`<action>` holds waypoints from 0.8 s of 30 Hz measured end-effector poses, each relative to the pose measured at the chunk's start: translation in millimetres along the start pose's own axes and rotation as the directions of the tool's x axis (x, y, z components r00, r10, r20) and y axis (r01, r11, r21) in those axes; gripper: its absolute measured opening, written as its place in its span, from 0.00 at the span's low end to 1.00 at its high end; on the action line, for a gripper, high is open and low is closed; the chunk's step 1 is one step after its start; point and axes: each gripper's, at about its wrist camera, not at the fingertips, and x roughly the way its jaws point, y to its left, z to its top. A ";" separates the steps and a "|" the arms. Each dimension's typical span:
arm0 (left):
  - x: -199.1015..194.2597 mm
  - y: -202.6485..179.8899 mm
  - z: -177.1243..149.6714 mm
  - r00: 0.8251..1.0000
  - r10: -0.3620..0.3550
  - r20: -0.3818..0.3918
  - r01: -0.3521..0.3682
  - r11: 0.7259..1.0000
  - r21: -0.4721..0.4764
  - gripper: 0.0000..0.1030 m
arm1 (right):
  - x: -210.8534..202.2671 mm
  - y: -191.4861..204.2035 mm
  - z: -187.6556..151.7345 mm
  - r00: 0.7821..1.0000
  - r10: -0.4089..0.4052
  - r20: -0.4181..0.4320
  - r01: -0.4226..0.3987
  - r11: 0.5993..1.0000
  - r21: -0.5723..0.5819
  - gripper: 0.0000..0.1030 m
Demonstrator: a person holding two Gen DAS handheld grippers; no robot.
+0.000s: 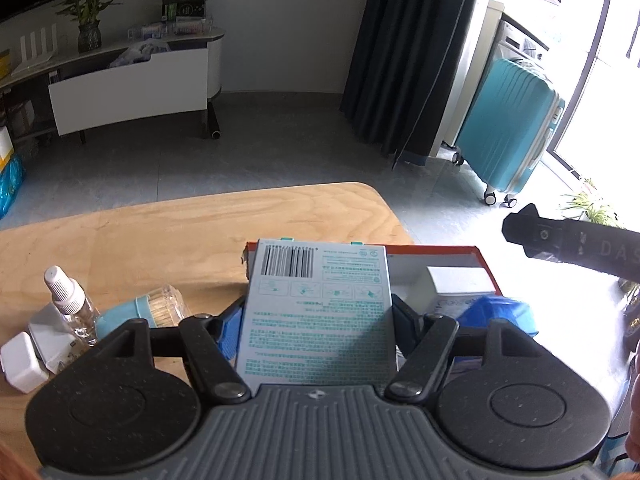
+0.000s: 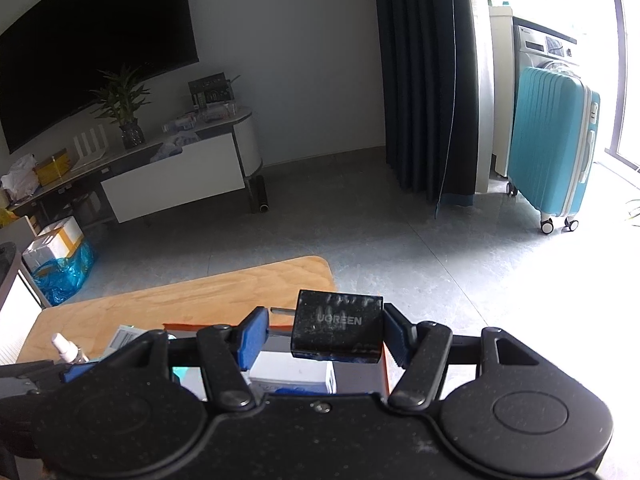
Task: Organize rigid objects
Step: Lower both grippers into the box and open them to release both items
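The left fingers (image 1: 318,320) pinch a box (image 1: 320,312), its long axis pointing forward, barcode end away. The right fingers (image 2: 322,338) pinch a black charger (image 2: 338,330), prongs pointing left.

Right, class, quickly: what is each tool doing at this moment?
Left tool: closed on the white printed box, above the red-edged tray.
Right tool: holding the black UGREEN charger.

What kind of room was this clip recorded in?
Most likely a living room in a home. A large dark TV screen hangs above a low media console with a potted plant. A teal suitcase stands before a washing machine by the window.
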 end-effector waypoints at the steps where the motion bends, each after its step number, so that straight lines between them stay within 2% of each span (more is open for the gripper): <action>1: 3.6 1.5 0.8 1.000 0.001 -0.007 -0.001 1.000 -0.002 0.70 | 3.5 -0.9 1.6 1.000 0.000 -0.003 0.000 1.000 0.005 0.72; 10: 24.4 8.4 0.4 0.999 0.009 -0.047 -0.009 1.000 -0.009 0.70 | 32.0 -11.0 3.5 0.999 -0.013 -0.052 0.017 0.998 0.061 0.72; 13: 29.3 12.8 -0.2 0.998 0.007 -0.059 -0.008 1.000 -0.021 0.70 | 39.0 -11.8 4.7 0.998 -0.003 -0.062 0.008 0.997 0.073 0.72; 16: 32.3 15.7 -0.8 0.998 0.006 -0.065 -0.008 1.000 -0.027 0.70 | 44.3 -11.5 4.9 0.995 0.041 -0.090 -0.034 0.996 0.077 0.74; 24: 40.3 14.1 -1.2 0.997 -0.004 -0.076 0.001 0.999 -0.037 0.70 | 16.5 -7.6 8.8 0.999 0.045 0.000 -0.045 0.998 0.050 0.75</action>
